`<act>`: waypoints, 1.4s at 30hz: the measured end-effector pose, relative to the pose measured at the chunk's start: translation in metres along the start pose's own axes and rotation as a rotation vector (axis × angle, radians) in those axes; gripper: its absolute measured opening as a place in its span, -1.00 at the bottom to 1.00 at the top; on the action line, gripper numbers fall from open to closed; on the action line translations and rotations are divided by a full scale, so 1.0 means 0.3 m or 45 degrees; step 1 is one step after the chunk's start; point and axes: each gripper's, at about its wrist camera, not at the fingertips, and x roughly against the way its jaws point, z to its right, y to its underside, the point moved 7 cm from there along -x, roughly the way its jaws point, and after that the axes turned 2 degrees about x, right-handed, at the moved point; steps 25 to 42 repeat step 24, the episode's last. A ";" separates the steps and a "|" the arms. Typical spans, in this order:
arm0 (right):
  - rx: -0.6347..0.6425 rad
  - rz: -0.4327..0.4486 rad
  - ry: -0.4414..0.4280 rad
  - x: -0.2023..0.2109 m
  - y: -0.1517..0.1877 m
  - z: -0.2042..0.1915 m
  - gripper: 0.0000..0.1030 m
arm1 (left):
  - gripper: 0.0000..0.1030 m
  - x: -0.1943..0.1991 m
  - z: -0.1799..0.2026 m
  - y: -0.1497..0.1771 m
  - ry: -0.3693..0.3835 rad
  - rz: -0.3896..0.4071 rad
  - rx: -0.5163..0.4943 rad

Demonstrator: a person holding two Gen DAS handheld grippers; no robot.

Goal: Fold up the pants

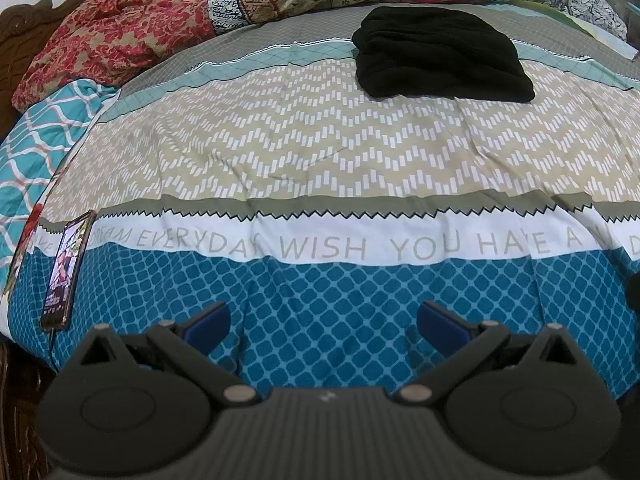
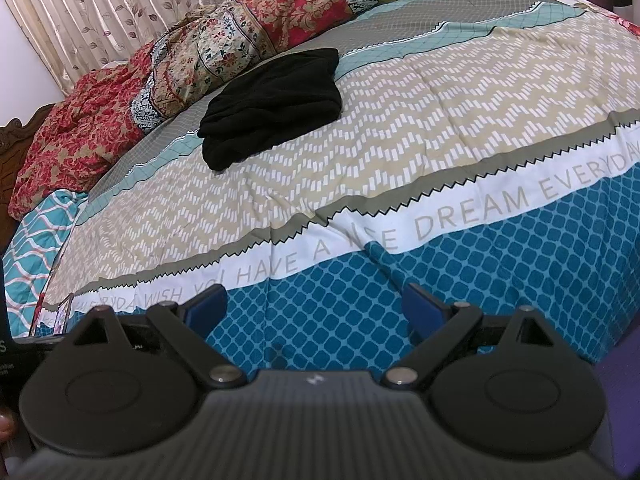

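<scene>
The black pants [image 1: 442, 54] lie in a folded bundle far back on the bed, on the grey and beige bands of the patterned sheet [image 1: 320, 148]. They also show in the right wrist view [image 2: 274, 104], left of centre. My left gripper [image 1: 323, 322] is open and empty, well short of the pants, over the blue front band of the sheet. My right gripper [image 2: 316, 306] is open and empty too, over the same blue band near the bed's front edge.
A phone [image 1: 68, 268] with a lit screen and a cable lies at the bed's front left. A heap of red and floral quilts [image 1: 132, 28] lines the back of the bed; it also shows in the right wrist view [image 2: 192, 52]. A curtain [image 2: 120, 4] hangs behind.
</scene>
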 end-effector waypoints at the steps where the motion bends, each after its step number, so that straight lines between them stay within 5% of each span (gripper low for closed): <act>1: 0.001 0.000 0.000 -0.001 0.000 0.000 0.86 | 1.00 0.000 0.000 0.000 0.001 0.000 -0.001; 42: 0.015 0.003 -0.007 -0.003 -0.005 0.005 0.86 | 1.00 0.007 0.023 -0.010 0.068 0.017 -0.009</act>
